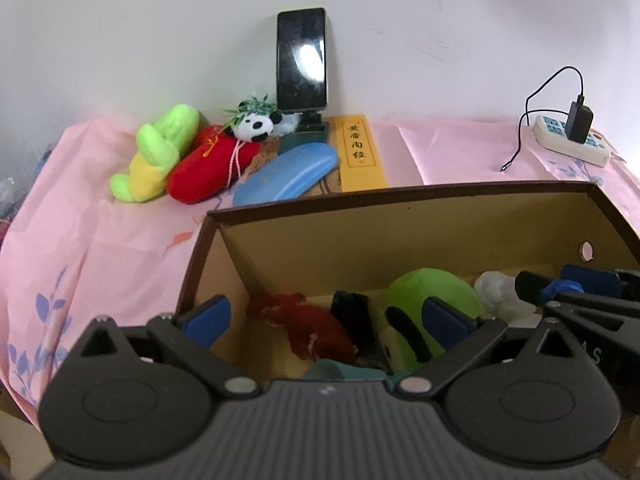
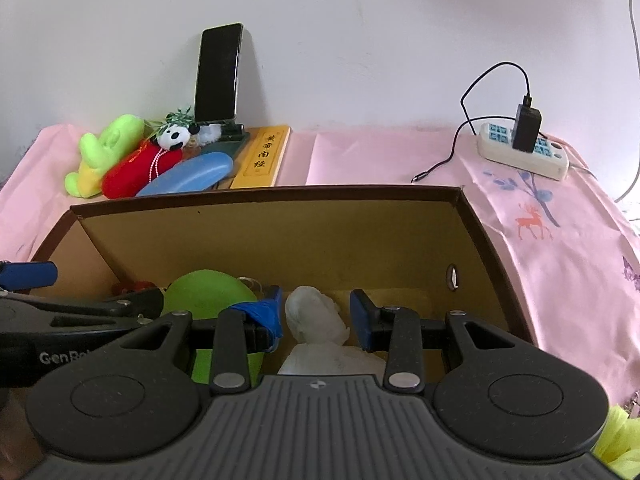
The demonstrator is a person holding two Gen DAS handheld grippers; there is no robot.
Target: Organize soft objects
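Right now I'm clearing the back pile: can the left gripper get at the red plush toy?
Probably not yet. The left gripper hangs open inside the box, whose far wall stands between it and the red plush toy; it must lift over first.

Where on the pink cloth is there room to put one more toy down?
Bare pink cloth lies between the yellow book and the white power strip, behind the brown cardboard box. The back left corner is crowded with plush toys.
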